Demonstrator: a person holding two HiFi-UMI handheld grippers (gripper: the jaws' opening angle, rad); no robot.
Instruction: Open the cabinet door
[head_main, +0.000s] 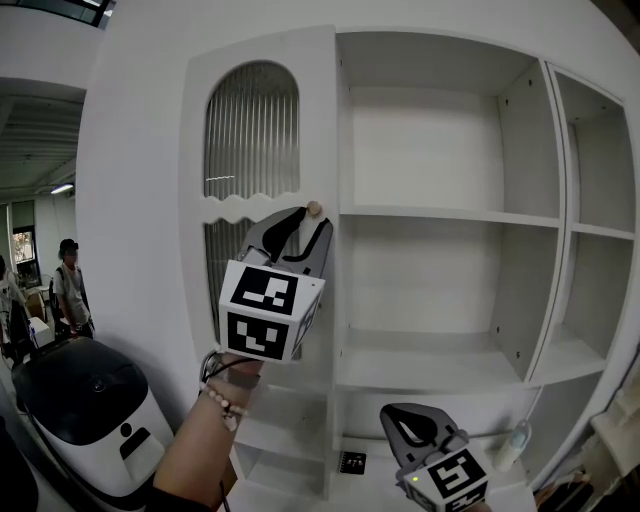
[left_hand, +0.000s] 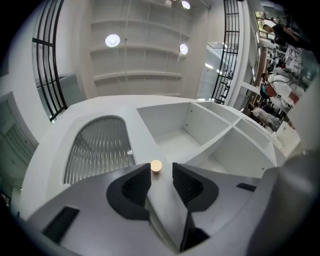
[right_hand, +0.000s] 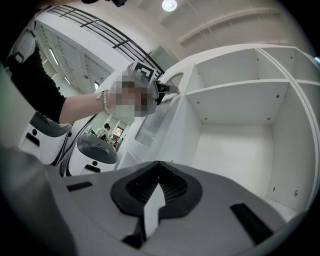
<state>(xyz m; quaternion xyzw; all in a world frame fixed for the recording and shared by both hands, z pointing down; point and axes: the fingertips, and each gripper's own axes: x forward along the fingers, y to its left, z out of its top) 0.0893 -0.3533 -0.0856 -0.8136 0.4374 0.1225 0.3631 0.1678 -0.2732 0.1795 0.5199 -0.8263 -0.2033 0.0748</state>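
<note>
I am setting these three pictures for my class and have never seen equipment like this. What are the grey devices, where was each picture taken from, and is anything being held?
There is no robot here: a person holds a two-jaw gripper in each hand. The head view comes from a camera on the person's head. The other two views come from cameras riding on the grippers, looking along their jaws. The left gripper is up at the cabinet door. Its jaws are apart, with the small round knob at their tips, not clamped. The right gripper is lower, facing the open shelves, with its jaws together and nothing in them. The patterned cubes are part of the grippers.
</note>
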